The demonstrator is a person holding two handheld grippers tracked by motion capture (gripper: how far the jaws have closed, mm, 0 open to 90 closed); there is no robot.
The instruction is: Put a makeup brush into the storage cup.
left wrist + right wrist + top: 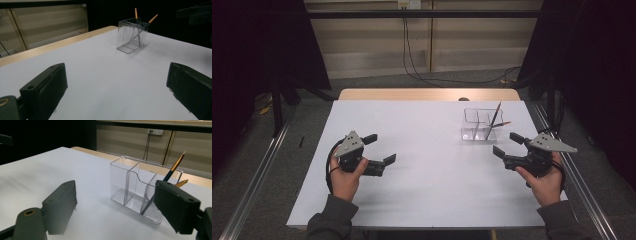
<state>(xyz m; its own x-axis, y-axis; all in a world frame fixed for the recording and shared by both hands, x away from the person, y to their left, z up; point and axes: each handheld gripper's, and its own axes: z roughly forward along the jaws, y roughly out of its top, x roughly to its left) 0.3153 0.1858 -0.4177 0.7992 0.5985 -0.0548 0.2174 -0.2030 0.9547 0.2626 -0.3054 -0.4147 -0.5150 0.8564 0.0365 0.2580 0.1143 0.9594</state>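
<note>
A clear plastic organizer (478, 125) with several compartments stands on the white table top (422, 165) at the back right. Two pencil-like sticks (493, 121) lean in its right compartment. In the right gripper view the organizer (135, 186) sits just ahead of the jaws, with a blue-and-gold stick (175, 166) and an orange pencil tip (182, 183) poking out. In the left gripper view the organizer (132, 35) lies farther off. My left gripper (378, 149) is open over the table's left half. My right gripper (508, 145) is open, just right of and nearer than the organizer. Neither holds anything.
The white sheet covers a wooden table whose far edge (427, 94) shows at the back. Metal rails (254, 185) run along both sides on the floor. Black cables (412, 60) hang down the back wall. Dark curtains stand left and right.
</note>
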